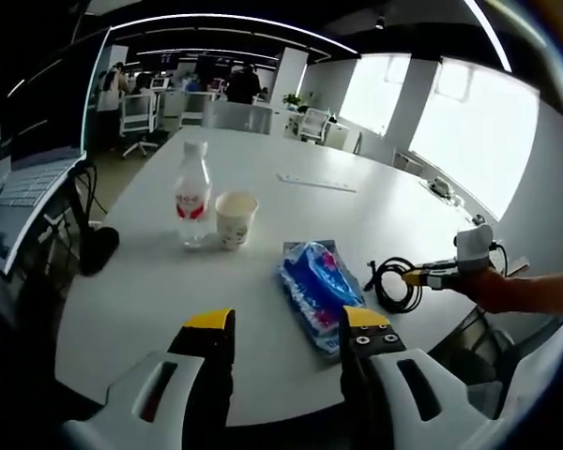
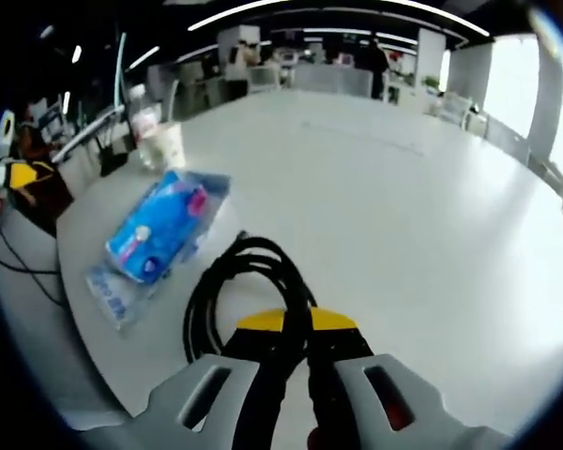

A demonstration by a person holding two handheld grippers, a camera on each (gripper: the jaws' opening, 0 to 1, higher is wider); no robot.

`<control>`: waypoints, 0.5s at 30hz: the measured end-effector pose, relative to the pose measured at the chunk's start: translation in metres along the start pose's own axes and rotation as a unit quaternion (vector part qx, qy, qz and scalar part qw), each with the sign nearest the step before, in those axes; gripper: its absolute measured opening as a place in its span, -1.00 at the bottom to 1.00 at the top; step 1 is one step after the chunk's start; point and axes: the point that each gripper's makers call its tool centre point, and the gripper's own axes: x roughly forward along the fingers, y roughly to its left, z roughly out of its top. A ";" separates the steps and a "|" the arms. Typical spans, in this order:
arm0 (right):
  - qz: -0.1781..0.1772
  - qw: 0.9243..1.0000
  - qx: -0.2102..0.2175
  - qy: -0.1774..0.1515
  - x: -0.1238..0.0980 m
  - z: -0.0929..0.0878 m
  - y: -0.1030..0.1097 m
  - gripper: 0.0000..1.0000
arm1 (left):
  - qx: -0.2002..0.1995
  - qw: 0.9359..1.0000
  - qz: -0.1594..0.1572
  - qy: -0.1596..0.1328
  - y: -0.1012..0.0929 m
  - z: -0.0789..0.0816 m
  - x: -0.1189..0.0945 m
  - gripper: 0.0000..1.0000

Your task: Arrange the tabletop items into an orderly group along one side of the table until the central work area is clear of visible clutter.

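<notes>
Table (image 1: 357,202) carries the blue packet (image 1: 319,291), then bottle (image 1: 192,195) touching cup (image 1: 235,218). My right gripper (image 2: 296,328) is clamped on the coiled black cable (image 2: 239,281) beside the packet; my left gripper (image 1: 286,328) hovers wide apart, empty.

I observe a large white table (image 1: 357,202) with a rounded edge, set in an open-plan office. Tall bright windows (image 1: 469,131) run along one wall, separated by pale columns (image 1: 408,98); daylight washes them out. The ceiling is dark, crossed by long linear light strips (image 1: 235,21). Beyond the table's far end I note office chairs (image 1: 136,117) and desks, with people standing among them at a distance. A small potted plant (image 1: 291,97) sits near a column. The floor beside the table is dark; its detail I cannot make out.
</notes>
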 end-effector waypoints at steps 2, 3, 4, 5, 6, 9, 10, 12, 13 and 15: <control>-0.001 1.000 0.000 0.005 0.000 -0.002 0.000 -0.89 | 0.000 1.000 0.001 -0.001 0.001 0.001 0.000 -0.13; -0.002 1.000 -0.003 0.009 0.000 -0.003 -0.001 -0.87 | 0.000 1.000 0.001 -0.001 0.001 0.002 0.000 -0.13; -0.003 1.000 -0.004 0.011 0.000 -0.004 -0.001 -0.85 | -0.001 1.000 0.001 -0.001 0.002 0.002 0.000 -0.13; -0.005 1.000 -0.006 0.013 0.001 -0.005 -0.002 -0.84 | -0.003 1.000 0.001 -0.001 0.002 0.002 0.000 -0.13; -0.004 1.000 -0.006 0.015 0.001 -0.006 -0.003 -0.86 | -0.004 1.000 0.001 -0.001 0.002 0.001 0.001 -0.14; 0.000 1.000 -0.006 0.017 0.000 -0.006 -0.002 -0.85 | -0.007 1.000 -0.001 0.001 0.001 0.000 0.002 -0.14; 0.001 1.000 -0.009 0.018 0.000 -0.006 -0.003 -0.85 | -0.008 1.000 -0.001 0.001 0.000 0.000 0.002 -0.14; 0.001 1.000 -0.010 0.019 0.001 -0.006 -0.004 -0.79 | -0.008 1.000 -0.003 0.002 -0.002 -0.001 0.004 -0.14; 0.000 1.000 -0.009 0.018 0.000 -0.005 -0.004 -0.76 | -0.009 1.000 -0.005 0.003 -0.003 -0.002 0.004 -0.14; -0.001 1.000 -0.009 0.019 -0.001 -0.003 -0.005 -0.67 | -0.010 1.000 -0.007 0.004 -0.005 -0.003 0.005 -0.14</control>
